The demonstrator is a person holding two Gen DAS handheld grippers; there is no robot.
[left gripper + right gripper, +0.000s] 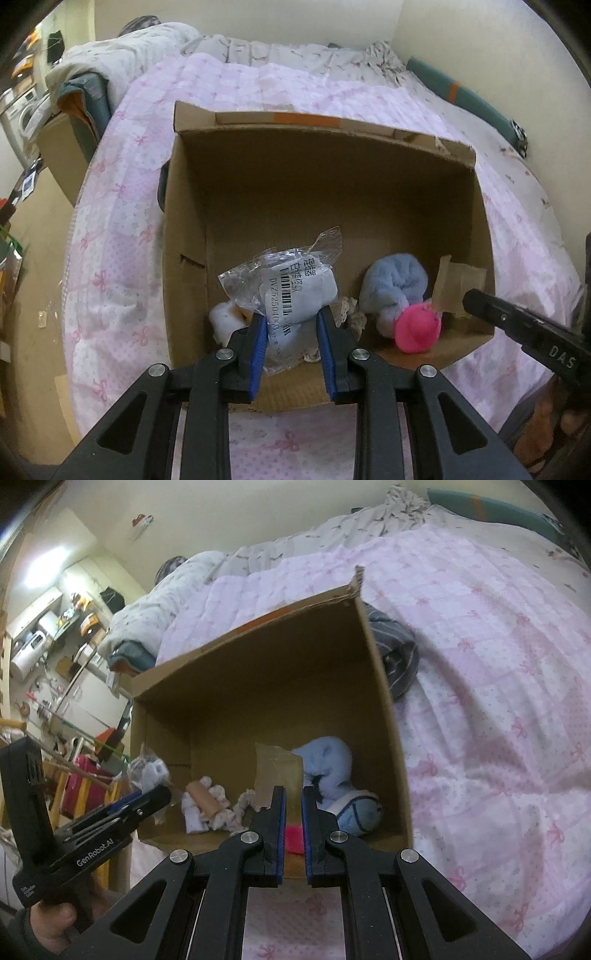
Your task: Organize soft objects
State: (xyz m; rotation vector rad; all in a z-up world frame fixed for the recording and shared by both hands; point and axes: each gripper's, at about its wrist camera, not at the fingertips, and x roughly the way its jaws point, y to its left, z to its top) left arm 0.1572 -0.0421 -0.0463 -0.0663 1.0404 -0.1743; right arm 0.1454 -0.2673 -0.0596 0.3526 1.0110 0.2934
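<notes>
Packet label (286, 295) perhaps "DYZ52504003"; left gripper (147, 797) "GenRobot.AI".

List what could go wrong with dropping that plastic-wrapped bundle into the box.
1. The left tool grips the plastic-wrapped bundle mainly by its slippery film, so it may slip early.
2. Released here, it could land on the white fluffy item near the cardboard box wall.
</notes>
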